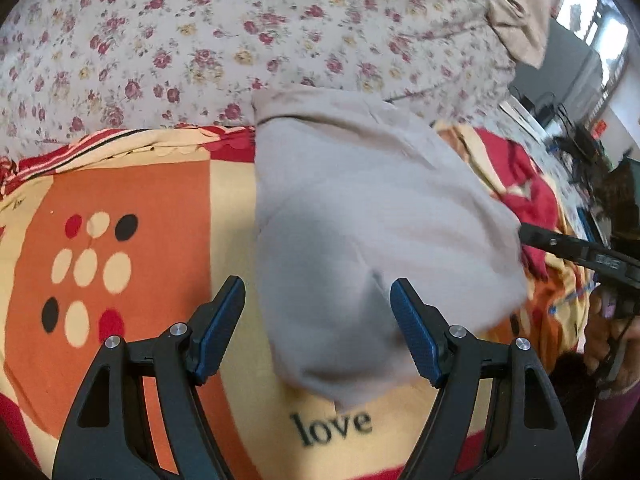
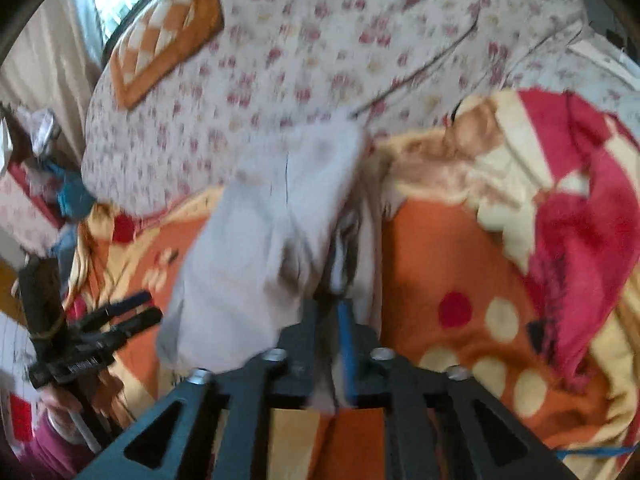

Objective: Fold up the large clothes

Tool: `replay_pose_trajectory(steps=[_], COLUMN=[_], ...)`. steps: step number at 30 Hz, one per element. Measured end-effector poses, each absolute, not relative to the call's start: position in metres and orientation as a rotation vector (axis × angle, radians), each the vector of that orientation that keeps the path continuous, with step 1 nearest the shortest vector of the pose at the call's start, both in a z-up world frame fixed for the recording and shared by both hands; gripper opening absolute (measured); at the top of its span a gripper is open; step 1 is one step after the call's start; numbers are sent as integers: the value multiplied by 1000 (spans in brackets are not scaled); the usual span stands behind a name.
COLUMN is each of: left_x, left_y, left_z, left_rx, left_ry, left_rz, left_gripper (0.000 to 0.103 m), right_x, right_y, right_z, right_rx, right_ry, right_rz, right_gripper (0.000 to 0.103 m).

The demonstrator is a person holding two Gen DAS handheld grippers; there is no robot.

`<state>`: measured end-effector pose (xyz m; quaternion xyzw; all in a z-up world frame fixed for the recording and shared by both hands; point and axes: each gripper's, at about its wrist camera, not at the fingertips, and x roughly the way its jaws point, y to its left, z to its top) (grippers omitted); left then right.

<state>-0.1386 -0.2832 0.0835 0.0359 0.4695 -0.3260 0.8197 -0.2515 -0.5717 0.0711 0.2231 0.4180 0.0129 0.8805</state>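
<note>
A pale grey-beige garment (image 1: pixel 372 216) lies on an orange, cream and red blanket (image 1: pixel 132 208), one end lifted to the right. My left gripper (image 1: pixel 318 312) is open, its blue-padded fingers either side of the garment's near edge, holding nothing. In the right wrist view my right gripper (image 2: pixel 329 312) is shut on a fold of the garment (image 2: pixel 264 232), which hangs up from the blanket (image 2: pixel 432 264). The right gripper's finger (image 1: pixel 576 250) shows at the garment's right edge in the left view. The left gripper (image 2: pixel 132 314) shows open at the left of the right view.
A floral sheet (image 1: pixel 240 36) covers the bed beyond the blanket. An orange checked pillow (image 2: pixel 168 28) lies at the far end. The blanket is bunched up red (image 2: pixel 592 216) at the right. Cluttered furniture (image 2: pixel 40 184) stands to the left of the bed.
</note>
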Motion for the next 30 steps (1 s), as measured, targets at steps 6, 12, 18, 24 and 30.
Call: replay_pose_trajectory(steps=[6,12,18,24,30], left_x=[-116,-121,-121,-120,-112], left_y=[-298,-308,-305,-307,-294], left_z=[63,43,41,29,42], left_rx=[64,86,78,15,-35], left_ry=[1072,1089,1088,1134,1165], left_rz=[-679,-692,-730,-750,-765], left_gripper=[76,76,76,80,80], right_x=[-170,-90,-99,-106,-145], right_y=[-585,-599,-611,-626,-636], right_z=[65,37,39,-4,37], right_rx=[560,608,581,636,731], right_ry=[852,868,788,877,857], right_rz=[22,36,-18,-92,36], right_gripper=[75,66,4,3,66])
